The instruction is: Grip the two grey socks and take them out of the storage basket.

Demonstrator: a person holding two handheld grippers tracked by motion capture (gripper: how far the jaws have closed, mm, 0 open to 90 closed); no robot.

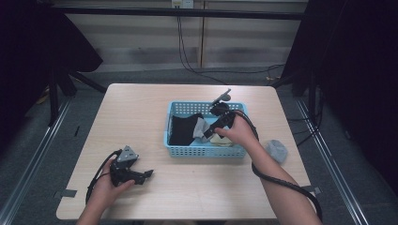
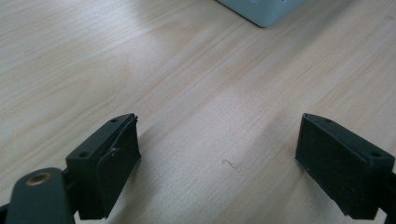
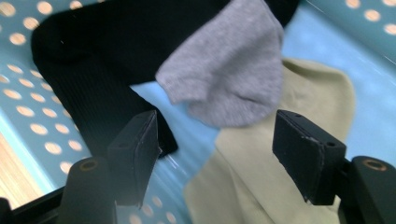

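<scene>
Overhead table point(image 1: 141, 117) view; two close tool-mounted cameras

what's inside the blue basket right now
The blue basket holds a black sock, a grey sock overlapping it, and a pale yellow cloth. The right gripper hangs open over them. Whatever lies beneath them is covered.

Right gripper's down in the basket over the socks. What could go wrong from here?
The right gripper is open above the overlap of the grey sock and the cream sock; closing may pinch both. The black sock lies by one jaw and might snag. Lifting could drag the blue basket.
</scene>
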